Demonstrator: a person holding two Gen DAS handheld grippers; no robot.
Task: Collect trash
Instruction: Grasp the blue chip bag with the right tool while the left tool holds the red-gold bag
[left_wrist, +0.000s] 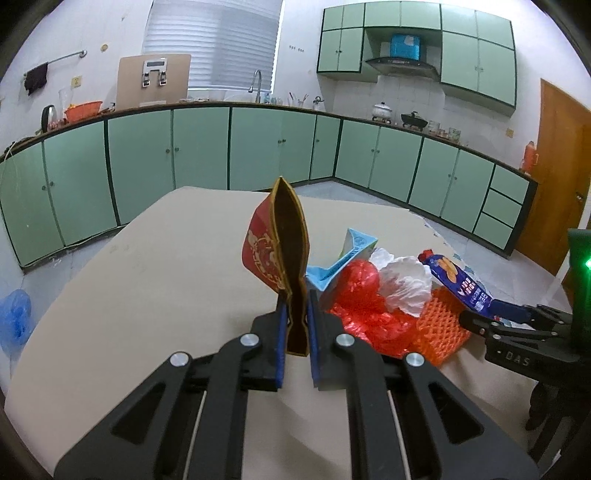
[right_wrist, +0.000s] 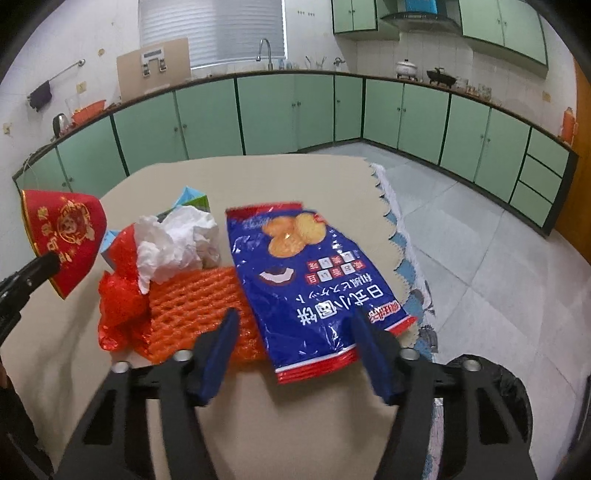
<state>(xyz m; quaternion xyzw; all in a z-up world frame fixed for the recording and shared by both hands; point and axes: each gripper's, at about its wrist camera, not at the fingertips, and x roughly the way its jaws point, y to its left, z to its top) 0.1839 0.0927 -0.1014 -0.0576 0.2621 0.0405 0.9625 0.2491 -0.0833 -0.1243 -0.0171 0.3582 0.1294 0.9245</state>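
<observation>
Bare table (left_wrist: 147, 277) left of the trash pile (left_wrist: 373, 295); snack bag (right_wrist: 314, 280) between right hand-held gripper's (right_wrist: 295, 354) fingers.

I am looking from the left wrist camera low over the table (left_wrist: 155, 258), facing the green cabinets (left_wrist: 199, 147). My right wrist camera is looking the same way, nearer to the trash pile (right_wrist: 166, 273). Both views are sharing the pile and the sink wall.

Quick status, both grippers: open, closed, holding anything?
Left gripper: closed on the red paper cup, squashed flat.
Right gripper: open, straddling the near end of the blue snack bag, not gripping.
</observation>
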